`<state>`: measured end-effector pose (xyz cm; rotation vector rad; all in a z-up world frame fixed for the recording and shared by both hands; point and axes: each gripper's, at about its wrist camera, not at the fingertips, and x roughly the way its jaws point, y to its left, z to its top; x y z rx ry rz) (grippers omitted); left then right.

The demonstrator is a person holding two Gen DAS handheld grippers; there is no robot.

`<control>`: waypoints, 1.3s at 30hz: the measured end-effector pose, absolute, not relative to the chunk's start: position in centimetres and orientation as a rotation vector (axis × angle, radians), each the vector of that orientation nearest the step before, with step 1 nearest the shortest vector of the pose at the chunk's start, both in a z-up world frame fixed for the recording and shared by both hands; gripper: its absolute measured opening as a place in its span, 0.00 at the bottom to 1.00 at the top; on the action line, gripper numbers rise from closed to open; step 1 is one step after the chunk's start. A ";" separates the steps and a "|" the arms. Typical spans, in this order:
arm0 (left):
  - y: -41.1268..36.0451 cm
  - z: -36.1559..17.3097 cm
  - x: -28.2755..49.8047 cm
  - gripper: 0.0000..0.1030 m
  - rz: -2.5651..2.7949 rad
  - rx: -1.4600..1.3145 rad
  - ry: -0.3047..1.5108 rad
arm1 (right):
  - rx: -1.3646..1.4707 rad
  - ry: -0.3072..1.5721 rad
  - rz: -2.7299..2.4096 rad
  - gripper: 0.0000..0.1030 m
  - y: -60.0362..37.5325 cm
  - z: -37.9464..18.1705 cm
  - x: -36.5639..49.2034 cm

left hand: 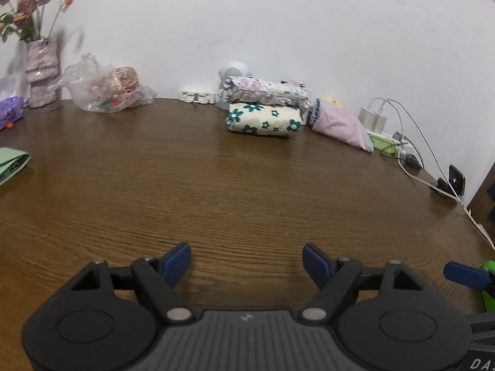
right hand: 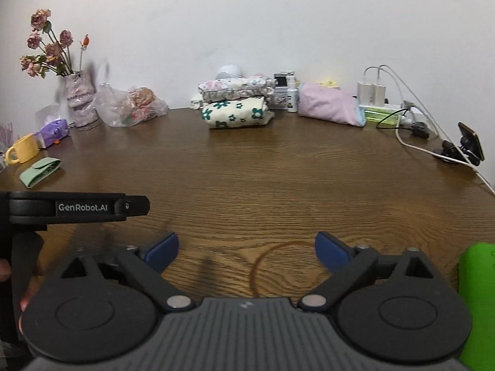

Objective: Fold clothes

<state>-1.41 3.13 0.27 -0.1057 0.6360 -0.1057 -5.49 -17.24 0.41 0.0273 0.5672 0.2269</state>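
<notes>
Left gripper (left hand: 246, 261) hovers over the bare wooden table (left hand: 216, 185), jaws wide apart, nothing between them. Folded clothes at the far edge by the wall: cream piece with green flowers (left hand: 264, 119), a pink floral one (left hand: 266, 89) stacked on top, a lilac bundle (left hand: 340, 123) just right. Flower vase (left hand: 41, 71) and plastic bag (left hand: 105, 89) far left. Right gripper's blue fingertip (left hand: 465, 275) shows at the right edge.

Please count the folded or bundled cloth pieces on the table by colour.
Cream with green flowers: 1
White with pink flowers: 1
Plain pink: 1
Light green: 1
Total: 4
</notes>
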 end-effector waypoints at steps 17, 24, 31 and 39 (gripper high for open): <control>1.4 -1.3 -1.7 0.85 -0.175 -0.021 0.658 | 0.029 0.632 0.118 1.00 -18.2 -1.1 -4.2; 1.4 -1.5 -1.7 0.89 -0.180 -0.026 0.657 | 0.036 0.669 0.099 1.00 -18.4 -1.6 -3.5; 0.9 -1.6 -1.6 0.94 -0.156 0.013 0.670 | 0.017 0.688 0.081 1.00 -18.3 -1.9 -3.4; 0.5 -1.8 -1.5 0.98 -0.133 0.046 0.683 | -0.004 0.694 0.057 1.00 -18.5 -2.0 -3.5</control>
